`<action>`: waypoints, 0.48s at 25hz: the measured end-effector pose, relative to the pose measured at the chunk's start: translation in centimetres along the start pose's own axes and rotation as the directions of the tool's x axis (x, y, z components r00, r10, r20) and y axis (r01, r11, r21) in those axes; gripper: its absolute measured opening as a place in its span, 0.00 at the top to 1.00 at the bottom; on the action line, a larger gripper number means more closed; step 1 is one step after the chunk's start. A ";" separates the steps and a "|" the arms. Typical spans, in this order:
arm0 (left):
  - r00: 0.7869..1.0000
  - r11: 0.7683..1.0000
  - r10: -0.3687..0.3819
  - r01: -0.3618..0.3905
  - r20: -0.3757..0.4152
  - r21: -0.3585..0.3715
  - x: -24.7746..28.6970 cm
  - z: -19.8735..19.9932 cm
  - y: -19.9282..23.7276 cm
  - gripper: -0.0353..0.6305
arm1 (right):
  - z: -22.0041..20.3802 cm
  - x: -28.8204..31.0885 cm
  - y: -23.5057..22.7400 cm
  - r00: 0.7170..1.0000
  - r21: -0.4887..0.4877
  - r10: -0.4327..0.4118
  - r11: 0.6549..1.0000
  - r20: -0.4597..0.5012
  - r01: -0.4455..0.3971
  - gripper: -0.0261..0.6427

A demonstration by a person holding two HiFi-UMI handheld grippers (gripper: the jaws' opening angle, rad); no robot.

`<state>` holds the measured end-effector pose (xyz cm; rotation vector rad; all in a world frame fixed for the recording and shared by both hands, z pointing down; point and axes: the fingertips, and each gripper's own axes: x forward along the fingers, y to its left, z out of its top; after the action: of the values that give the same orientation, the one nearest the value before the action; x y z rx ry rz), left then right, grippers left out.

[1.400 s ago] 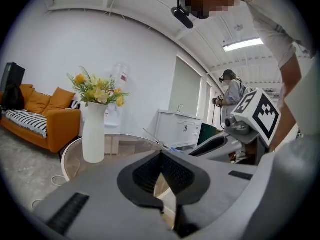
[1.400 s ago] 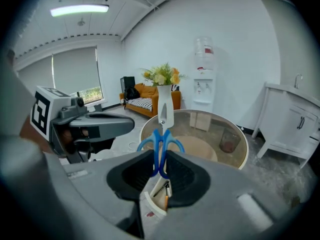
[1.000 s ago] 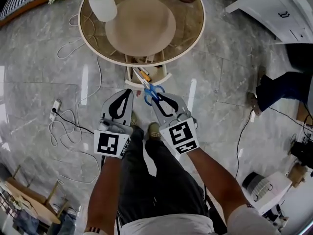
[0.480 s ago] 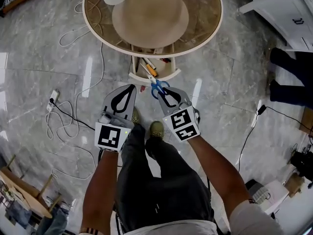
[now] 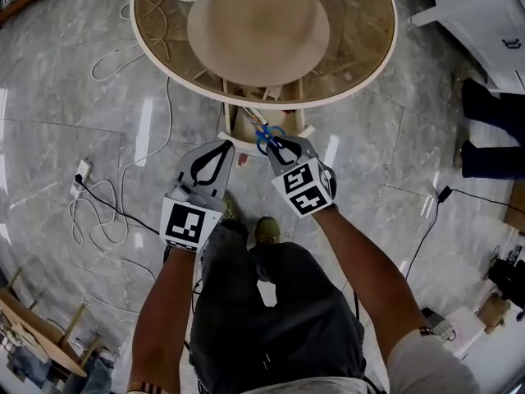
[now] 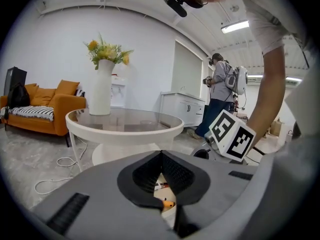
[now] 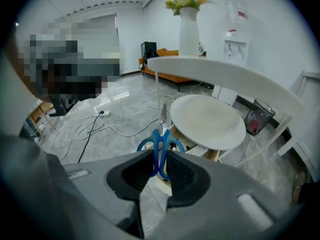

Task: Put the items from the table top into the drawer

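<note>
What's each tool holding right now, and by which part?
The right tool grips the scissors by their blue handle loops, blades pointing away from it. The left tool holds nothing; its jaws are together.

My head view hangs high above the round glass-topped white tabletop (image 5: 365,43) and faces steeply down. The table fills 12 o'clock, and the left gripper (image 5: 224,146) and right gripper (image 5: 277,140) sit mid-frame. The left gripper view rides low, close behind its own jaws. It faces almost level at about rim height, with the tall white vase of yellow flowers (image 6: 101,86) at 10 o'clock. The right gripper view tilts down onto the table's pale round lower shelf (image 7: 207,119). All three views share the table. The head and right gripper views also share the blue-handled scissors (image 7: 160,144).
</note>
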<state>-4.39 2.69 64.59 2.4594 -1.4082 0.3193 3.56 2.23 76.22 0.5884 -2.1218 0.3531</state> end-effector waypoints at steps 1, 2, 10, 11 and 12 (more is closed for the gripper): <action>1.000 1.000 -0.002 0.002 0.002 0.003 0.4 -0.8 0.5 0.95 | -0.4 1.1 -0.3 1.000 0.000 -0.001 1.000 -0.011 0.001 0.85; 1.000 1.000 -0.005 0.005 0.004 0.004 0.8 -1.6 0.9 0.95 | -0.9 2.3 -0.6 1.000 0.002 -0.003 1.000 -0.022 0.003 0.84; 0.999 0.999 -0.043 0.043 0.013 0.016 3.9 -5.7 3.5 0.95 | -4.6 9.8 -2.3 0.991 -0.004 -0.005 1.000 -0.131 0.004 0.84; 0.999 0.999 -0.048 0.047 0.013 0.015 4.2 -6.2 3.8 0.95 | -5.0 10.7 -2.4 0.989 -0.011 -0.005 1.000 -0.146 0.004 0.84; 0.999 0.999 -0.052 0.052 0.010 0.010 4.5 -6.6 4.0 0.95 | -5.3 11.5 -2.5 0.987 -0.015 -0.005 1.000 -0.161 0.003 0.84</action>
<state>-5.95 -0.48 72.76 2.5043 -1.3468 0.3028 2.77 -0.73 88.81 0.5374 -1.9667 0.3704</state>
